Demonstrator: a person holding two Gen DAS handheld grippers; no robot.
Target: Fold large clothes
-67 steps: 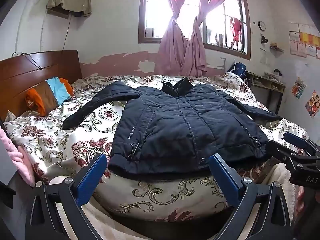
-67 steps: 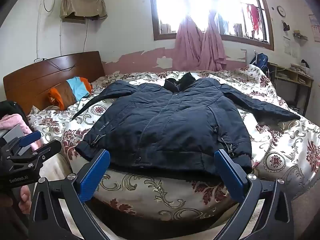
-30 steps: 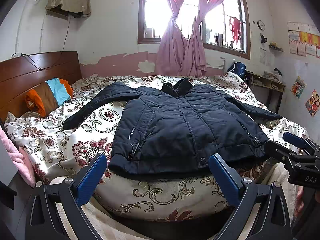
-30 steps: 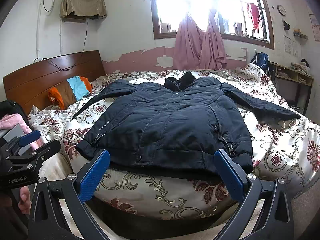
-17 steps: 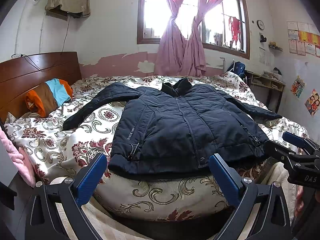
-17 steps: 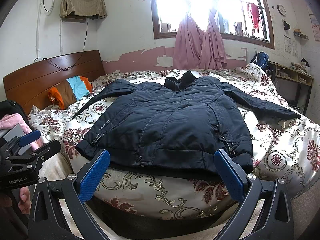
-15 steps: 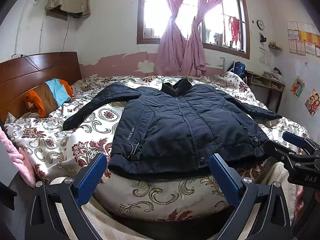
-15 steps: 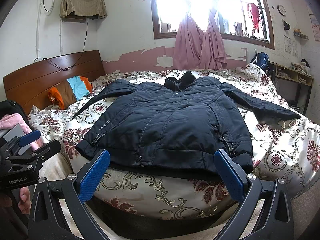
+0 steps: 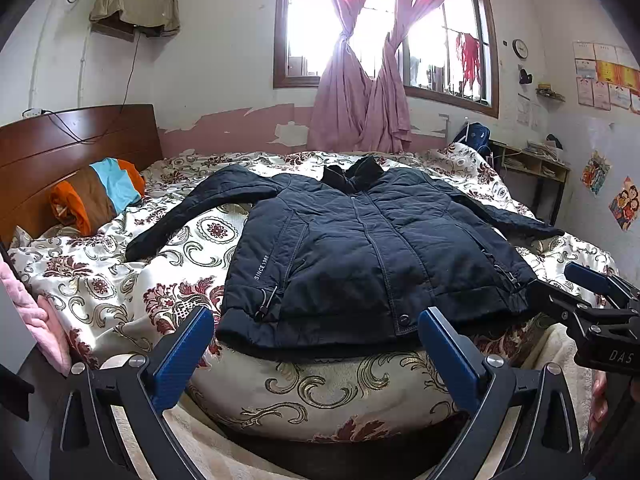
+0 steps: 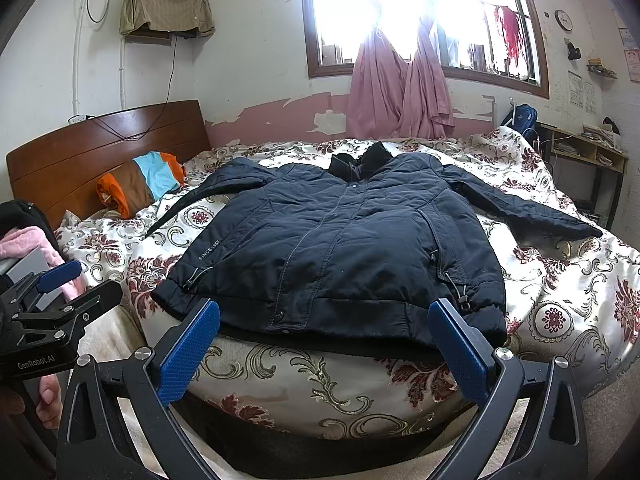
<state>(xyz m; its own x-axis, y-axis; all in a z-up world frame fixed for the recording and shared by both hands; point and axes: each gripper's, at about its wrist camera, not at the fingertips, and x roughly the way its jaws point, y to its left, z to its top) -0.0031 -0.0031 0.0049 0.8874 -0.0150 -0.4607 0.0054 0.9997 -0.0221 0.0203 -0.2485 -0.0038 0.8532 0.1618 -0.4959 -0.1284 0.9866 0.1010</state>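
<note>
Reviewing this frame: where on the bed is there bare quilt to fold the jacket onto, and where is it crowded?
Bare floral quilt lies between the jacket body and its left sleeve, and beyond the right sleeve at the bed's corner. It is crowded by the headboard, where the striped pillow sits. Both grippers, left and right, hover open before the hem.

Daylight pours through the window [image 10: 420,16], blown out to white glare in the right wrist view, while fisheye bending darkens every corner.
</note>
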